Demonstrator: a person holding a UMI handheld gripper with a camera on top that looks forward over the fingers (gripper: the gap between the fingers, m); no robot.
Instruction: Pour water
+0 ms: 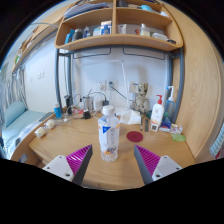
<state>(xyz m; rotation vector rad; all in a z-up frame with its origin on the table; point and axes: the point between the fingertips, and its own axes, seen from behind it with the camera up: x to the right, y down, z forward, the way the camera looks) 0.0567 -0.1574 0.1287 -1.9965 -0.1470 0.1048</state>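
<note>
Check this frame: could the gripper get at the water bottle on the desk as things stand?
Probably yes. The gripper is open, and the water bottle stands upright on the desk just ahead of the fingers, with nothing between them.

A white pump bottle (pixel 157 112) stands near the desk's (pixel 60 139) right rear corner, a red dish (pixel 134 136) lies mid-desk, and shelves (pixel 120 40) above hold small jars.
</note>
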